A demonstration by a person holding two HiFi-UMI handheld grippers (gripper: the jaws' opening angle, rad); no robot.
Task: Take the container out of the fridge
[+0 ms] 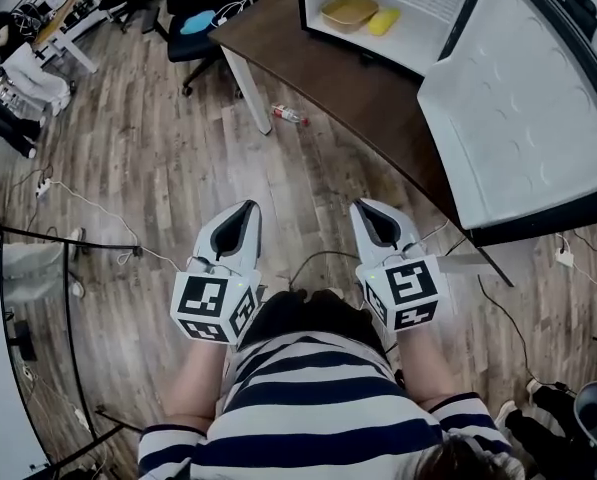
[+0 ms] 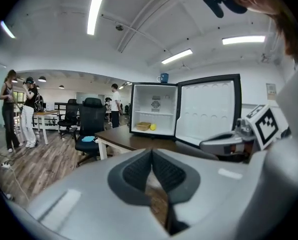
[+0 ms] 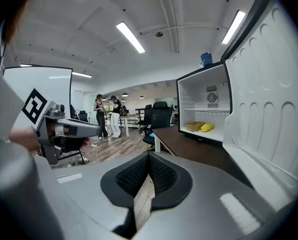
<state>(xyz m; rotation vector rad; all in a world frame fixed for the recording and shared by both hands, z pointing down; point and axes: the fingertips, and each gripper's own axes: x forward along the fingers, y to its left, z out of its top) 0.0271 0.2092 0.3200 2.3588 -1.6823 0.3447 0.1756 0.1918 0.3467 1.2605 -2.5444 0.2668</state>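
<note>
nearby, left gripper (image 1: 244,208): lower centre of the head view, jaws together, nothing held.
right gripper (image 1: 368,208): just to its right, jaws likewise closed and empty.
table (image 1: 328,78): dark top, upper centre, well apart from both grippers.
fridge (image 1: 423,30): on the table at the top edge, door (image 1: 523,118) swung wide at upper right.
container (image 1: 349,10): tan, on the fridge floor, a yellow item (image 1: 383,20) just beside it.
step: approach, by my reading; not yet reaching.
next move: probably step closer, open one gripper, close on the container's rim, clear of the yellow item.
</note>
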